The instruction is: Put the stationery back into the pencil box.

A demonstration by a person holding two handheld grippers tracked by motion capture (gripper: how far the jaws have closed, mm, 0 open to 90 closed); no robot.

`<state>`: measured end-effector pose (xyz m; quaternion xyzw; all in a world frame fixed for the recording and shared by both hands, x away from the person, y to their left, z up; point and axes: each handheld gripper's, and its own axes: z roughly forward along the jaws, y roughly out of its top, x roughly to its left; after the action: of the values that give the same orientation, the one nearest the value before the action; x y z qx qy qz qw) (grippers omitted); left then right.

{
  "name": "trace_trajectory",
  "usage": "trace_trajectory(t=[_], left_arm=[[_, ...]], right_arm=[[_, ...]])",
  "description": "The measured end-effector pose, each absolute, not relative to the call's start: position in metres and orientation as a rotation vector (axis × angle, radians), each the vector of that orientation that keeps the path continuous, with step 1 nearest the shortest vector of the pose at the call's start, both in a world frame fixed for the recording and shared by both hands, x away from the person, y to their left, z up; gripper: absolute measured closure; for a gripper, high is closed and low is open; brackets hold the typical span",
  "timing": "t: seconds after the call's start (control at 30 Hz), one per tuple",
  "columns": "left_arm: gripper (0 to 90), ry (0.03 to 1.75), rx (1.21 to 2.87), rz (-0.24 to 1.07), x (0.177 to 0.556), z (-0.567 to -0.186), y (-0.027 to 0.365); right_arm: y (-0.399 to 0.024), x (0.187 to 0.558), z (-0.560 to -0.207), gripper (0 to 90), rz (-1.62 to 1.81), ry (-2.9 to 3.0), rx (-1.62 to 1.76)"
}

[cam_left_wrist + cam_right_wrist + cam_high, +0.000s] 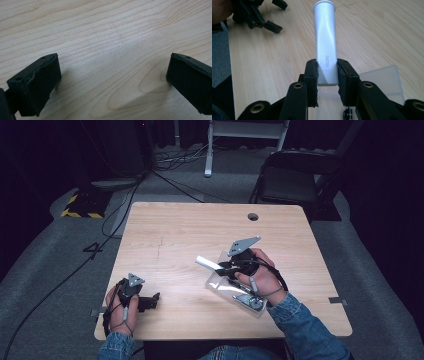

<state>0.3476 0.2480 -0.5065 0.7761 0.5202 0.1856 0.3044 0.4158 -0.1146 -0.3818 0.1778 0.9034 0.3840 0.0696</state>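
Right gripper (327,75) clamped on white glue stick (325,42), pads pressed on both sides near its lower end. Long axis of stick ran straight out along jaws, wider capped end farthest from gripper; in high view stick (209,263) pointed left and slightly away, held above wooden table (200,225) near mid-right. Plain matt white tube, slightly flared at far end, "GLOO" printed lengthwise in grey near grip. That lettering legible in right gripper view, lost in high view. Clear plastic pouch (227,287) lay flat under right hand (260,275), w/ small metal item inside, poss. a clip, too blurred to tell. Left gripper (150,301) at table's near-left edge, jaws spread wide, nothing between them; left gripper view gave bare wood grain (112,37) btw. pads.
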Motion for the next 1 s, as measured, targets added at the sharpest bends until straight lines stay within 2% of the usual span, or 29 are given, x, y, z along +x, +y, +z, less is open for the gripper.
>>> trace_trajectory(t=[0.4, 1.0], left_arm=[[0.1, 1.384, 2.056, 0.495, 0.348, -0.506, 0.248], [0.1, 1.384, 2.055, 0.496, 0.348, -0.506, 0.248]], right_arm=[[-0.139, 0.414, -0.381, 71.9, 1.091, 2.748, 0.551], [-0.147, 0.416, -0.397, 71.9, 0.921, 2.841, 0.565]])
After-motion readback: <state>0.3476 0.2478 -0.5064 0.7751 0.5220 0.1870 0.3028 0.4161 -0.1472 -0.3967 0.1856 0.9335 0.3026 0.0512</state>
